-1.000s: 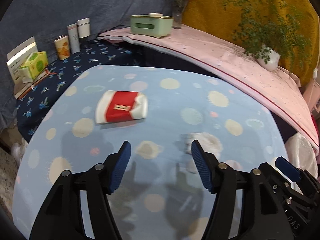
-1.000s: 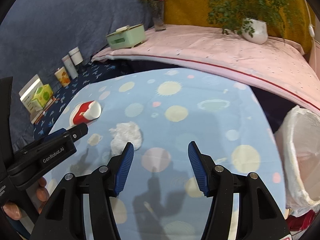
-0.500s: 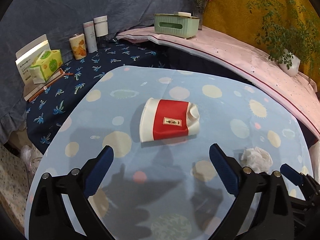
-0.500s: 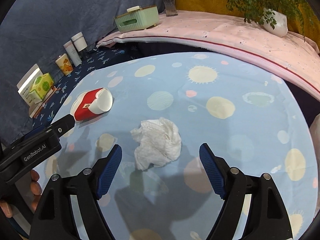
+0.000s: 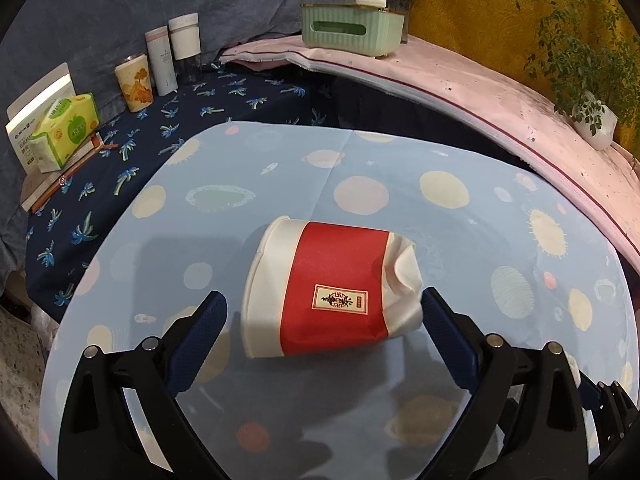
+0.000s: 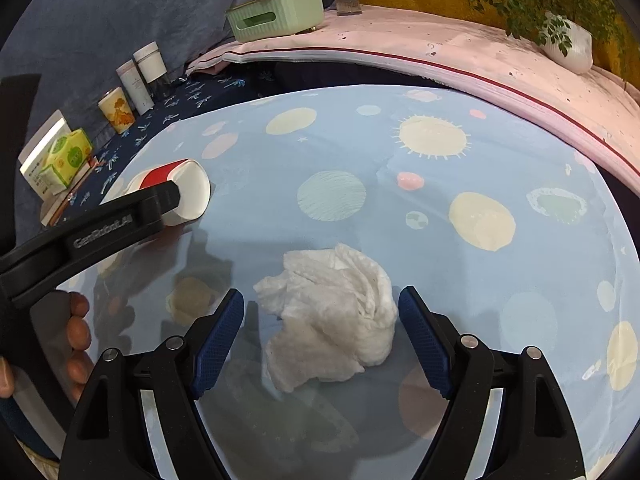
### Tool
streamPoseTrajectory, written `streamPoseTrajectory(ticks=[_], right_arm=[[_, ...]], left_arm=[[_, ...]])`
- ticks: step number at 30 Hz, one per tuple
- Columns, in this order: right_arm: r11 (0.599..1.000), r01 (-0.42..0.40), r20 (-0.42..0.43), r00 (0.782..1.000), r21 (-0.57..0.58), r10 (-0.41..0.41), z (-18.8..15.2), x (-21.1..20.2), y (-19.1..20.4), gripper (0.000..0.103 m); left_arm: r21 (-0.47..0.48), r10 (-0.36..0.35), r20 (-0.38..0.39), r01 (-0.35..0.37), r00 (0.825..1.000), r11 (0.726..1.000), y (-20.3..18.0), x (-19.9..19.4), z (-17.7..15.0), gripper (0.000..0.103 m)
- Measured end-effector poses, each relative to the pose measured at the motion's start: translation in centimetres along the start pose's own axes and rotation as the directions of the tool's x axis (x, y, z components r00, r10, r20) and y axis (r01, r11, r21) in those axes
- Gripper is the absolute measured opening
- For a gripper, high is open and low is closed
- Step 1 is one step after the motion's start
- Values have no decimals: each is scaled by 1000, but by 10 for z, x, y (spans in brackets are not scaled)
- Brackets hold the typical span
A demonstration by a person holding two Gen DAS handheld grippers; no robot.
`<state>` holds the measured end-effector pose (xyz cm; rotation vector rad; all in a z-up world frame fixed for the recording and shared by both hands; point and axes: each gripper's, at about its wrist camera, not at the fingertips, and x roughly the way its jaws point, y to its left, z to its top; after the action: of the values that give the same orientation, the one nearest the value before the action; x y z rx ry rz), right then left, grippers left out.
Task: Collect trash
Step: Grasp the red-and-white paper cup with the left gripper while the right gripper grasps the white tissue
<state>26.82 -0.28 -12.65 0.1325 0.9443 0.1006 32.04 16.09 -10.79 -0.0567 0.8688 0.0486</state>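
A crushed red and white paper cup (image 5: 332, 290) lies on its side on the blue dotted tablecloth (image 5: 400, 168). My left gripper (image 5: 322, 312) is open, with its blue pads on either side of the cup's near half, not squeezing it. The cup also shows in the right wrist view (image 6: 184, 188), partly behind the left gripper's arm. A crumpled white tissue (image 6: 332, 316) lies on the tablecloth (image 6: 440, 220). My right gripper (image 6: 320, 320) is open, with its pads on either side of the tissue.
A green tissue box (image 5: 352, 32) and a potted plant (image 5: 592, 120) stand on the pink-covered ledge behind the table. Cups and tins (image 5: 160, 64) and a green tissue pack (image 5: 64, 132) stand on the dark blue surface at the left.
Both grippers have moved forward and down. The left one now straddles the cup and the right one straddles the tissue. Both jaws opened wider a second ago and stay open.
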Motion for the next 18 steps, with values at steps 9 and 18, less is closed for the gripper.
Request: streamPoseTrajectory(ticks=[9, 18], right_arm=[[999, 31, 23, 999, -10, -30, 0, 4, 5, 77], [998, 57, 42, 998, -15, -56, -4, 1, 2, 59]], left_arm=[[-19, -15, -34, 15, 999, 1000, -4, 19, -2, 91], [-35, -35, -39, 33, 999, 999, -2, 19, -5, 83]])
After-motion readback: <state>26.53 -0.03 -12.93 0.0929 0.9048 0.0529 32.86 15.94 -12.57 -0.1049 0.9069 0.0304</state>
